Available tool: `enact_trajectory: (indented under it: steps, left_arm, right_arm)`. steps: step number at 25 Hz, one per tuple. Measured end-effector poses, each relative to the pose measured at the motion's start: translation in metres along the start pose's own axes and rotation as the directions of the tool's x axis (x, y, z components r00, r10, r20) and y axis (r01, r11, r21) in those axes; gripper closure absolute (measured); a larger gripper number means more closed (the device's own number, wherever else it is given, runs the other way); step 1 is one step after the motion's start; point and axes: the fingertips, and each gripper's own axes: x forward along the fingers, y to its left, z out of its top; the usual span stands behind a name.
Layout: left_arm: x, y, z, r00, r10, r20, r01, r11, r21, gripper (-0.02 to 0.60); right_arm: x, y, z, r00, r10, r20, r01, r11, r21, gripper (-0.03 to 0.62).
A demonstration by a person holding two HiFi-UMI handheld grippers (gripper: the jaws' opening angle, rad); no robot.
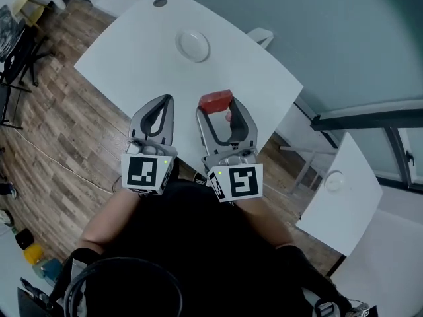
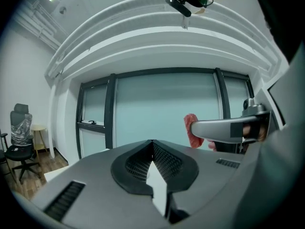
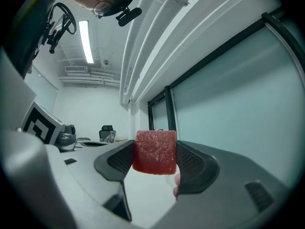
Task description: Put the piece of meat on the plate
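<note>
A red block of meat (image 1: pixel 216 100) is held over the white table (image 1: pixel 119 51), and my right gripper (image 1: pixel 217 105) is shut on it. In the right gripper view the meat (image 3: pixel 155 151) fills the gap between the two black pads (image 3: pixel 119 160). The white round plate (image 1: pixel 192 46) lies farther out on the table, beyond both grippers and apart from them. My left gripper (image 1: pixel 168 100) hangs beside the right one with its tips together and nothing in them. In the left gripper view the left gripper's (image 2: pixel 152 143) jaws meet, and the meat (image 2: pixel 190 130) shows off to the right.
A small round hole (image 1: pixel 160 2) sits near the table's far corner. A second white table (image 1: pixel 340 197) stands at the right. Wooden floor (image 1: pixel 59 131) lies to the left, with an office chair (image 2: pixel 19 147) there. Glass walls face the grippers.
</note>
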Motion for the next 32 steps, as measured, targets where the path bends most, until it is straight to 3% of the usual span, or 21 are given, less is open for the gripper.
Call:
enact_trajectory:
  steps: [13,32]
  left_arm:
    - [0.083,0.061,-0.026,0.995,-0.077,-0.064,0.075,0.997,-0.032,0.578]
    - [0.169,0.112,-0.110,0.973,-0.161,-0.167,0.152,0.986,-0.067,0.578]
  right_arm:
    - [0.102,-0.024,-0.032,0.995,-0.067,-0.079,0.067,0.998,0.005,0.319]
    - [0.192,-0.057,-0.137,0.955,-0.172,-0.241,0.180,0.984,0.012,0.319]
